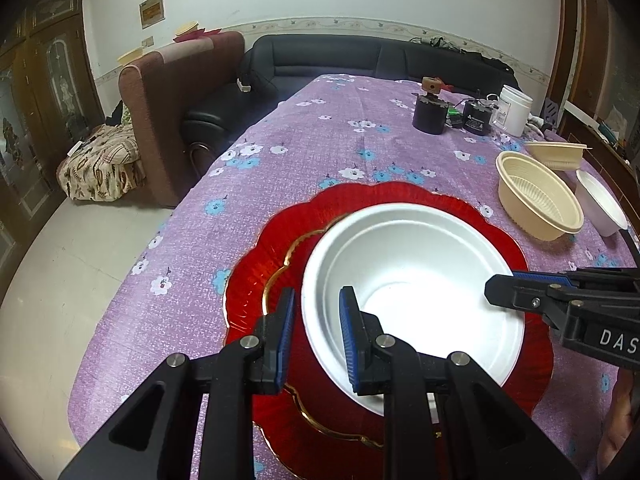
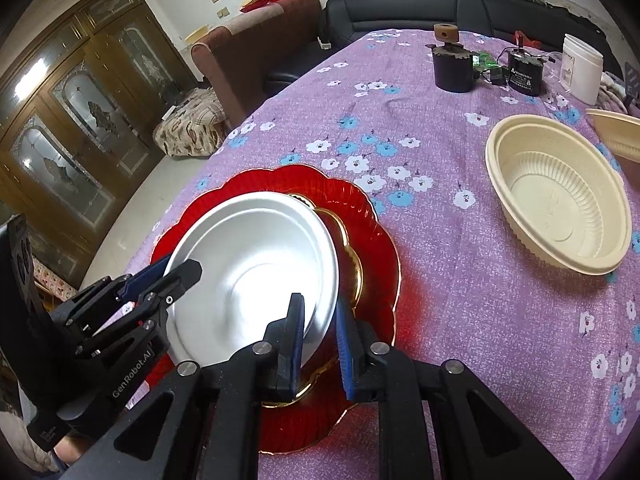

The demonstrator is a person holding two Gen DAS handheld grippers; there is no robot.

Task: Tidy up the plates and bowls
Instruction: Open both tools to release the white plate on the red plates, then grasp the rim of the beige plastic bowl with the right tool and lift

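A white bowl (image 1: 412, 280) (image 2: 256, 264) rests in a small gold-rimmed red plate (image 1: 296, 252) (image 2: 352, 264), which is stacked on a larger scalloped red plate (image 1: 248, 280) (image 2: 380, 256). My left gripper (image 1: 316, 300) (image 2: 182, 266) is clamped over the bowl's left rim, one finger inside and one outside. On the opposite rim my right gripper (image 2: 319, 304) (image 1: 496, 282) holds the same way. A ribbed cream bowl (image 1: 536, 200) (image 2: 560, 200) stands to the right, with a second cream bowl (image 1: 556, 156) (image 2: 616, 132) behind it and a small white bowl (image 1: 600, 208) beside it.
The purple flowered tablecloth (image 1: 320, 140) covers the table, whose left edge drops to the floor. At the far end stand a dark pot (image 1: 430, 116) (image 2: 454, 72), a black battery with wires (image 1: 476, 118) and a white jar (image 1: 516, 110) (image 2: 580, 68). Sofas stand beyond.
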